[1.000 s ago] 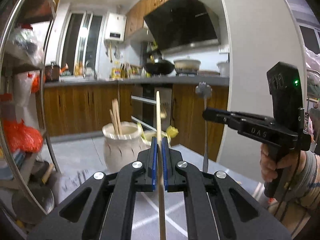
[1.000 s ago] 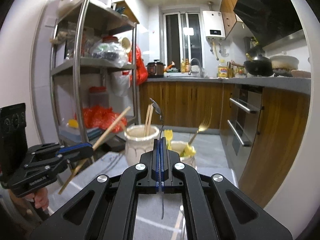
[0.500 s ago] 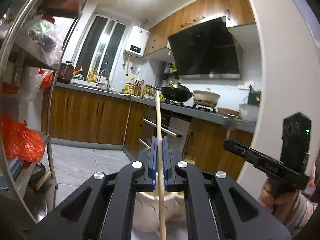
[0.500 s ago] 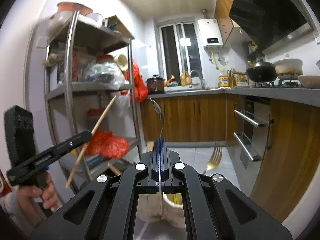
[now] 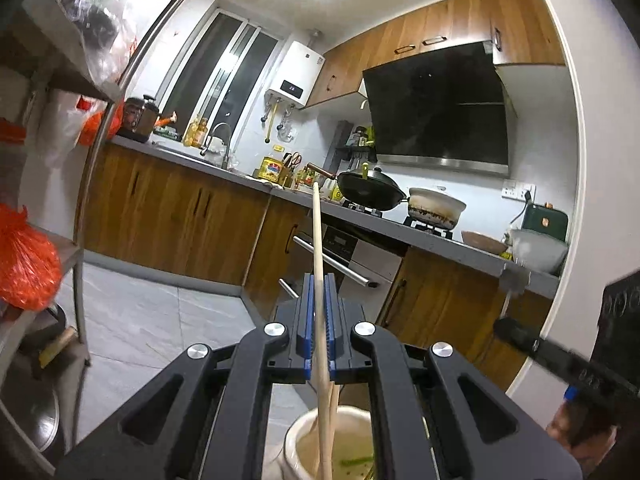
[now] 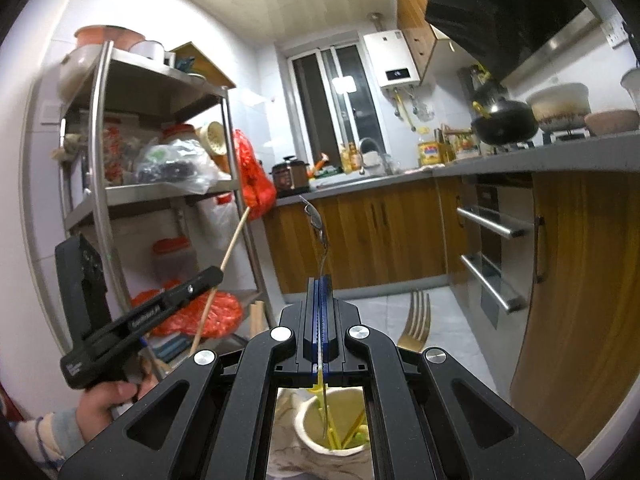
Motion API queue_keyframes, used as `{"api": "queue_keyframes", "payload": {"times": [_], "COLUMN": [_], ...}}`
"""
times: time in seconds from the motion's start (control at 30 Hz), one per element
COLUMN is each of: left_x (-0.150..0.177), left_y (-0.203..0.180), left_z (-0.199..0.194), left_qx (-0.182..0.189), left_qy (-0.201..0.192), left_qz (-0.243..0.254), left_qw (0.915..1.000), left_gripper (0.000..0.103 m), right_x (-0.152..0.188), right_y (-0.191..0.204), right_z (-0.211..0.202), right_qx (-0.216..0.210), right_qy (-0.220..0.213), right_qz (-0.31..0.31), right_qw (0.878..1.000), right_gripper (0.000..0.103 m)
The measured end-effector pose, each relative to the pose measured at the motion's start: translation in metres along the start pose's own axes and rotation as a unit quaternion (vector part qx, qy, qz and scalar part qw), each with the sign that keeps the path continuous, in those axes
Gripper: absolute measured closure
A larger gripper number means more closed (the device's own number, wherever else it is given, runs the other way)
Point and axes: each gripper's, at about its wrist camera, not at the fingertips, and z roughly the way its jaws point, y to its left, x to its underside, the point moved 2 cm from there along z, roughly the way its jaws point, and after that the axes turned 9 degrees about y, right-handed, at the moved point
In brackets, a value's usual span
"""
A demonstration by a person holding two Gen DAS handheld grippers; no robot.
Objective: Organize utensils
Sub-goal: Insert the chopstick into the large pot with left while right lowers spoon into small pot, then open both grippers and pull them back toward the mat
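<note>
Tongs on the left are pinching a wooden chopstick directly above the cream jar; right tongs are clamping a metal spoon above the smaller cup.

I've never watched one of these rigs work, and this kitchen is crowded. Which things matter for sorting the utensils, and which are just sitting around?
Part of the job:
- left tongs, clamped on a wooden chopstick
- right tongs, clamped on a metal spoon
- two cream holder jars
- gold fork

Just lying about:
- black wok
- steel shelf rack
- red bags
</note>
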Motion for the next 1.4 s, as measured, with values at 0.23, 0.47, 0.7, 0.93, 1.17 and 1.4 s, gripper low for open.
{"api": "queue_keyframes", "payload": {"times": [0.23,0.47,0.7,0.93,1.17,1.4], "left_x": [0.006,0.010,0.011,0.015,0.007,0.003], "left_y": [0.001,0.008,0.000,-0.002,-0.003,-0.014], "left_z": [0.017,0.012,0.003,0.000,-0.018,-0.046], "left_qx": [-0.004,-0.001,0.001,-0.014,-0.026,-0.082], "left_qy": [0.011,0.021,0.034,0.055,0.048,0.037], "left_qz": [0.008,0.006,0.029,0.047,0.046,0.072], "left_qw": [0.9999,0.9998,0.9990,0.9973,0.9974,0.9933], "left_gripper": [0.098,0.098,0.098,0.097,0.069,0.022], "right_x": [0.011,0.027,0.042,0.047,0.037,0.023], "right_y": [-0.012,-0.018,-0.017,-0.014,-0.011,-0.007], "right_z": [0.017,0.036,0.051,0.053,0.033,0.000], "right_qx": [0.017,0.020,0.020,0.019,0.011,0.003], "right_qy": [0.024,0.068,0.111,0.127,0.106,0.076], "right_qz": [0.011,0.019,0.018,0.016,0.015,0.003], "right_qw": [1.000,0.997,0.993,0.992,0.994,0.997], "right_gripper": [0.101,0.101,0.101,0.097,0.066,0.016]}}
